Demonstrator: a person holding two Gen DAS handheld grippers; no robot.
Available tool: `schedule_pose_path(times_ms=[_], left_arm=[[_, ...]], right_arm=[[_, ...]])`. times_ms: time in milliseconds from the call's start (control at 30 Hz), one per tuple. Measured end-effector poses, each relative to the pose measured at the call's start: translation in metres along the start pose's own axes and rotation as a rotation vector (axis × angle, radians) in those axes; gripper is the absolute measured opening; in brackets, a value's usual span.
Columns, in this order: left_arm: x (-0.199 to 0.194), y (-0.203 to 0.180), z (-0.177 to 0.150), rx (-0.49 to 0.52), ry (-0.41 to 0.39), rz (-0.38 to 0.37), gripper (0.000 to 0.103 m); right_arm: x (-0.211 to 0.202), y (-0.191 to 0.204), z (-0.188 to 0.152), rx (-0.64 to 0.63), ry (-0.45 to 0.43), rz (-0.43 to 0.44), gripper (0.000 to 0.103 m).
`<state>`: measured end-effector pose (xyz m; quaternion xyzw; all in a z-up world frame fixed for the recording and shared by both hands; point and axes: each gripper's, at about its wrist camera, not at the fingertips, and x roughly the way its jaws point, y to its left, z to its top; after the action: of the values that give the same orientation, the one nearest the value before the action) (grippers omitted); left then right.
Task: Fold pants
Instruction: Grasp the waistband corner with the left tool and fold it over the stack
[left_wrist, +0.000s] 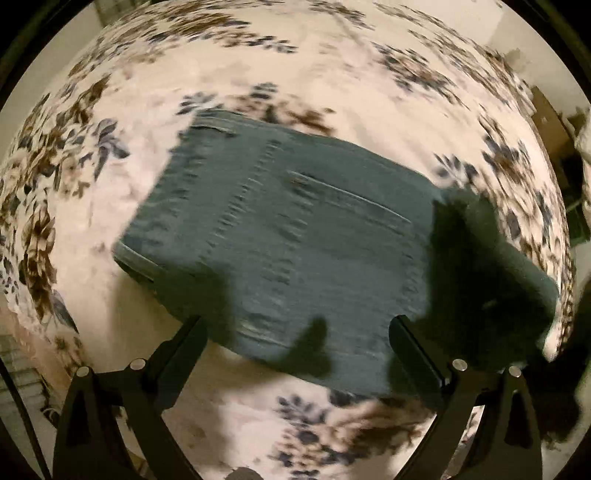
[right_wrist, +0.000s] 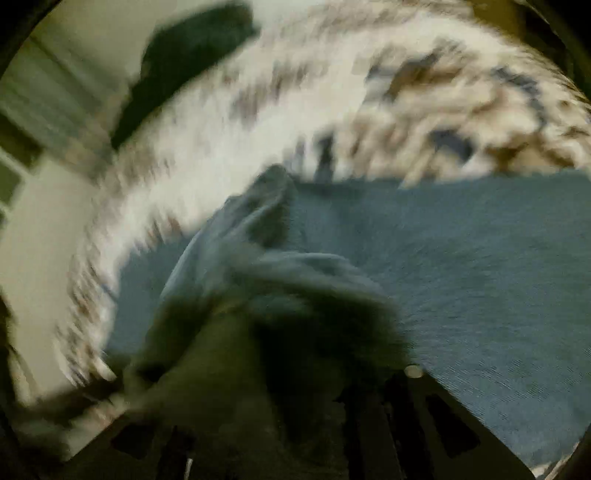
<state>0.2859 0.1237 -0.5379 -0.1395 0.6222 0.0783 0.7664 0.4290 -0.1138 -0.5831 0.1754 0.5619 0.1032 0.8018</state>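
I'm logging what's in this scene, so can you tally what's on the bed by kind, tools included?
Pants: 1, blue-grey denim, folded.
Floral bedspread: 1, white with brown and blue flowers.
Tools: 2, the left tool open above the pants, the right tool too blurred to judge.
Total: 4

Looks like a bedroom at home, since there's a bed with a floral bedspread (left_wrist: 332, 66) and plain cream walls (right_wrist: 92, 48) behind it.
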Motion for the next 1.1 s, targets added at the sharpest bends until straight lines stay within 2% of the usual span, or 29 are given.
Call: schedule_pose_path(times_ms=[33, 100, 133, 167, 267, 367, 433, 500, 567, 600, 633, 667, 733, 833, 967, 1033, 1067, 1100], left_arm=[[-0.001, 0.006, 0.003, -0.009, -0.002, -0.014, 0.1], [0.001, 0.009, 0.012, -0.035, -0.008, -0.079, 0.1], [0.003, 0.005, 0.015, -0.041, -0.007, -0.102, 0.1], [0.007, 0.001, 0.021, -0.055, 0.003, -0.161, 0.1], [0.023, -0.021, 0.031, -0.074, 0.059, -0.295, 0.1], [0.048, -0.055, 0.038, -0.057, 0.142, -0.363, 0.1], [0.071, -0.083, 0.04, -0.022, 0.22, -0.418, 0.1], [0.089, -0.107, 0.04, 0.041, 0.251, -0.408, 0.1], [0.093, -0.119, 0.038, 0.099, 0.23, -0.345, 0.097], [0.089, -0.124, 0.037, 0.132, 0.181, -0.323, 0.082], [0.082, -0.129, 0.034, 0.182, 0.126, -0.278, 0.043], [0.076, -0.132, 0.031, 0.225, 0.097, -0.272, 0.024], [0.065, -0.13, 0.025, 0.239, 0.061, -0.263, 0.015], [0.052, -0.123, 0.012, 0.273, 0.012, -0.217, 0.014], [0.073, -0.101, 0.01, 0.206, 0.078, -0.203, 0.014], [0.075, -0.095, 0.009, 0.179, 0.092, -0.21, 0.018], [0.075, -0.095, 0.009, 0.179, 0.1, -0.213, 0.019], [0.075, -0.094, 0.012, 0.17, 0.115, -0.207, 0.026]], right_arm=[[0.012, 0.004, 0.0, -0.018, 0.061, -0.01, 0.033], [0.003, 0.003, -0.001, -0.008, 0.077, 0.049, 0.061], [-0.005, 0.001, -0.003, 0.005, 0.078, 0.066, 0.088], [-0.016, -0.003, -0.004, 0.021, 0.08, 0.093, 0.092], [-0.06, -0.027, -0.011, 0.111, 0.069, 0.151, 0.092], [-0.095, -0.064, -0.012, 0.205, 0.05, 0.094, 0.092], [-0.104, -0.087, -0.014, 0.244, 0.042, 0.048, 0.092], [-0.107, -0.108, -0.018, 0.285, 0.037, 0.011, 0.092], [-0.111, -0.126, -0.017, 0.351, 0.022, 0.009, 0.092], [-0.114, -0.132, -0.016, 0.37, 0.014, 0.008, 0.092], [-0.114, -0.138, -0.017, 0.392, 0.007, -0.001, 0.092], [-0.113, -0.143, -0.018, 0.404, 0.001, -0.007, 0.092], [-0.116, -0.152, -0.019, 0.42, -0.012, -0.025, 0.092], [-0.112, -0.16, -0.021, 0.442, -0.012, -0.039, 0.092], [-0.096, -0.162, -0.019, 0.415, 0.039, -0.09, 0.092], [-0.083, -0.156, -0.017, 0.36, 0.098, -0.14, 0.092], [-0.073, -0.148, -0.018, 0.291, 0.154, -0.193, 0.092], [-0.064, -0.141, -0.02, 0.223, 0.216, -0.256, 0.091]])
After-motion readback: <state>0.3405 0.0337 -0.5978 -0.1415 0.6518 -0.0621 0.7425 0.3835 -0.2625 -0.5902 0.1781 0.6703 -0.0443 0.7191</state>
